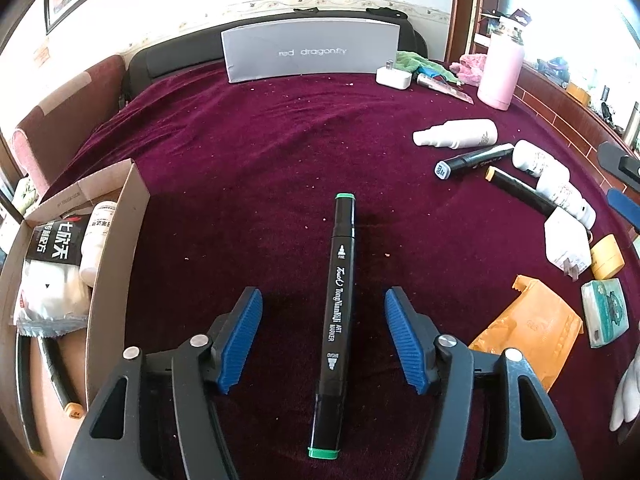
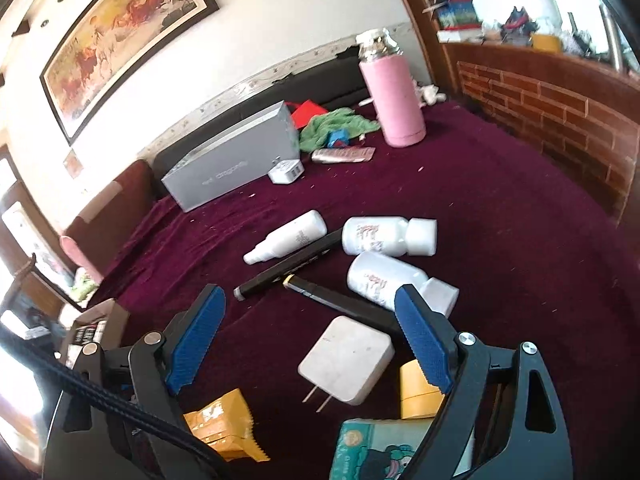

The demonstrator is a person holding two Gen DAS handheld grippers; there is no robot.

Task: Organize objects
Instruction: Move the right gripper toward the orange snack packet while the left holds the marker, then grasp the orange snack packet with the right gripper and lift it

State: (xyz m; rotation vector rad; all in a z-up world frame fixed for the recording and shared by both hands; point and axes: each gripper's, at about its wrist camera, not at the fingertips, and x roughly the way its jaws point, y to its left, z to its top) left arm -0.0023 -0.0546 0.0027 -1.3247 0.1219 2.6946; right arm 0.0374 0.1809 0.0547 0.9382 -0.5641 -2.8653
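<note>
Sorting looks only partly done. From the left wrist view, the box [image 1: 116, 216] at the left edge already holds a white packet [image 1: 52, 276], a small white bottle [image 1: 96, 240] and what seem to be dark pens lower down. The left gripper [image 1: 324, 340] stands spread, its blue pads clear of the green-capped marker [image 1: 336, 320], which lies on the maroon cloth [image 1: 248, 152] between them, touched by neither pad. It is on the cloth beside the box, not in it. To the right a cluster is left: a spray bottle [image 1: 456, 134], two more markers, white bottles, a charger [image 1: 566, 242], tape [image 1: 608, 256], an orange pouch [image 1: 528, 336] and a tissue pack [image 1: 606, 312].

From the right wrist view, the right gripper [image 2: 312, 336] is spread wide and empty, hovering over that same cluster; the charger [image 2: 346, 360] lies nearest between its fingers, untouched. Two white bottles [image 2: 384, 236], the spray bottle [image 2: 288, 236] and two dark markers [image 2: 288, 268] lie just beyond. Further back sit a pink flask [image 2: 396, 100], a grey box [image 2: 232, 164] and a green cloth [image 2: 336, 124].

By my reading, most items remain to be put away.
</note>
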